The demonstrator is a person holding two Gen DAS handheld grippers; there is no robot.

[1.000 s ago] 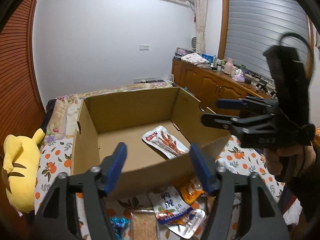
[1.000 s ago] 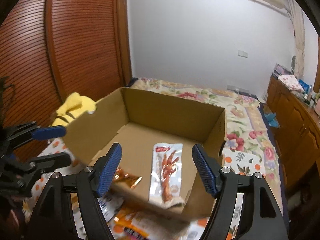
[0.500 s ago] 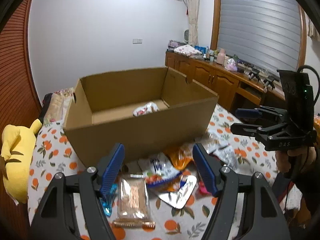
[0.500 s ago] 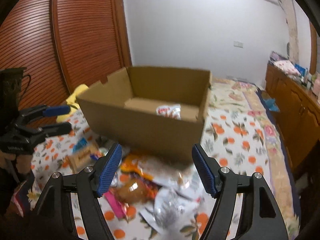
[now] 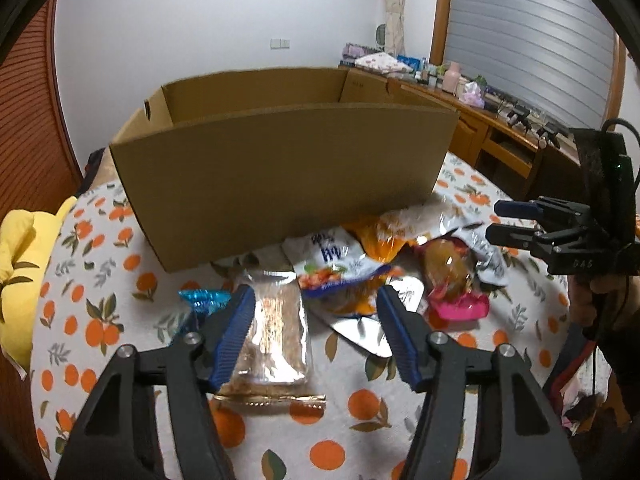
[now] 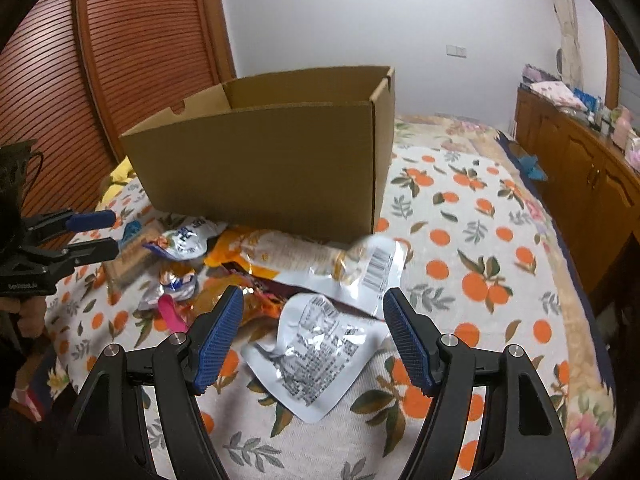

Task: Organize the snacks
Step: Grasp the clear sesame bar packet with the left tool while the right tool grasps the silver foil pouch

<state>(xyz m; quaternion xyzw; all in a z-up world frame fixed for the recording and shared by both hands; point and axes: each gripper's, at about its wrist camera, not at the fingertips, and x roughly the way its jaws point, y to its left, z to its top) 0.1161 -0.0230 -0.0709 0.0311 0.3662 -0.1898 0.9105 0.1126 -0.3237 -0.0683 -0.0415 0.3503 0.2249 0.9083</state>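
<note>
An open cardboard box stands on the orange-print cloth; it also shows in the right wrist view. Snack packets lie in a heap in front of it. My left gripper is open and empty, low over a clear-wrapped cracker pack and a white-blue packet. My right gripper is open and empty above a silver pouch, with an orange-white bag beyond it. The right gripper also shows in the left wrist view, and the left gripper in the right wrist view.
A yellow plush toy lies at the left edge of the bed. A wooden sideboard with bottles runs along the right. A slatted wooden wardrobe stands behind the box. A pink wrapper and a blue wrapper lie among the snacks.
Both grippers have dropped from above the box opening to low in front of it. The packet inside the box is now hidden behind the front wall. Both stay open.
</note>
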